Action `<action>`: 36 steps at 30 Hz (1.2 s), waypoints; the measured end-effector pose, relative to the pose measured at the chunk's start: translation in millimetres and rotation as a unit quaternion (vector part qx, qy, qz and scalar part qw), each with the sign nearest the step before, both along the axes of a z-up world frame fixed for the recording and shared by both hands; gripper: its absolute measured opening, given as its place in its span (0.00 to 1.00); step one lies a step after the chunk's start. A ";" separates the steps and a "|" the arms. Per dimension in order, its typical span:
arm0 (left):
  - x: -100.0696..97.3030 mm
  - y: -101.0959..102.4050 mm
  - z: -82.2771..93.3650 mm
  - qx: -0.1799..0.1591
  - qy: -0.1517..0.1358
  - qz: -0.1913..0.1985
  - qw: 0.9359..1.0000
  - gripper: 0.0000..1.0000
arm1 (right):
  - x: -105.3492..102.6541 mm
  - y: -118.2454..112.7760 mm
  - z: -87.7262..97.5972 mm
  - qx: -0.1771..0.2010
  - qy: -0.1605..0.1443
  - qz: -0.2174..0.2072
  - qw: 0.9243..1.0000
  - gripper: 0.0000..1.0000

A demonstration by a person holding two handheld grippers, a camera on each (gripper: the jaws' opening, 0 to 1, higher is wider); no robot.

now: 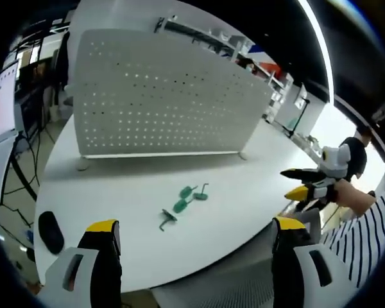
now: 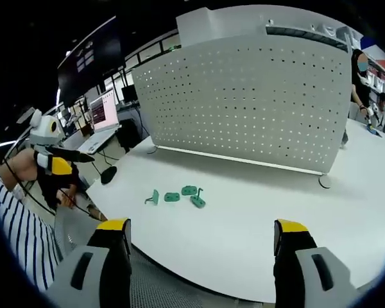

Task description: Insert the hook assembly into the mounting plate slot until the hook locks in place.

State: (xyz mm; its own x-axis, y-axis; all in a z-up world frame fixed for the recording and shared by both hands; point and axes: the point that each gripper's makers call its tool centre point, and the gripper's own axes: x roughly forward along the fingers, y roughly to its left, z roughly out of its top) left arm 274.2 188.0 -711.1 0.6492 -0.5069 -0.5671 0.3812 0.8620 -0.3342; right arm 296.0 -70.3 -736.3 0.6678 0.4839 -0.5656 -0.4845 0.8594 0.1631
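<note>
Several small green hook pieces (image 1: pixel 181 205) lie loose in a short row on the round white table (image 1: pixel 115 186), in front of the upright white perforated mounting plate (image 1: pixel 160 96). My left gripper (image 1: pixel 196 234) is open and hangs over the table's near edge, short of the pieces. In the right gripper view the same green pieces (image 2: pixel 176 196) lie ahead of my open right gripper (image 2: pixel 202 234), with the perforated plate (image 2: pixel 244 96) behind them. Neither gripper holds anything. The right gripper (image 1: pixel 311 183) comes into the left gripper view from the right, and the left gripper (image 2: pixel 58 159) into the right gripper view from the left.
A black oval object (image 1: pixel 50 231) lies near the table's edge, also seen as a dark oval (image 2: pixel 108 173). A striped sleeve (image 1: pixel 362 231) shows at the side. A laptop (image 2: pixel 102 112) and desks stand beyond the table. A person (image 2: pixel 359 70) stands far behind the plate.
</note>
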 end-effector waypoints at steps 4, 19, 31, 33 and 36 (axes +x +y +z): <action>-2.9 -0.8 -1.6 0.003 0.004 -0.006 1.000 1.00 | -1.5 0.7 -1.4 0.000 0.001 0.002 1.000 0.89; -5.9 -6.3 -2.7 0.009 0.008 -0.021 1.000 1.00 | -6.1 2.7 -7.0 -0.002 0.011 0.005 1.000 0.88; -9.4 -3.0 -7.3 -0.002 0.019 -0.015 1.000 1.00 | -9.7 -5.9 -10.0 0.013 0.028 -0.014 0.999 0.89; -9.5 -2.4 -8.1 -0.002 0.020 -0.014 1.000 1.00 | -10.2 -6.7 -10.7 0.013 0.029 -0.015 0.999 0.89; -9.7 -2.3 -9.1 -0.003 0.022 -0.014 1.000 1.00 | -10.8 -8.1 -11.8 0.013 0.031 -0.017 0.999 0.89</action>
State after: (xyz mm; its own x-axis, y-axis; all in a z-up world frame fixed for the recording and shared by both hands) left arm 264.5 185.7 -720.2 0.6101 -0.5274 -0.5913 0.3893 0.8495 -0.3559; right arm 285.2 -78.4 -748.1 0.6482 0.4774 -0.5933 -0.4441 0.8699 0.2147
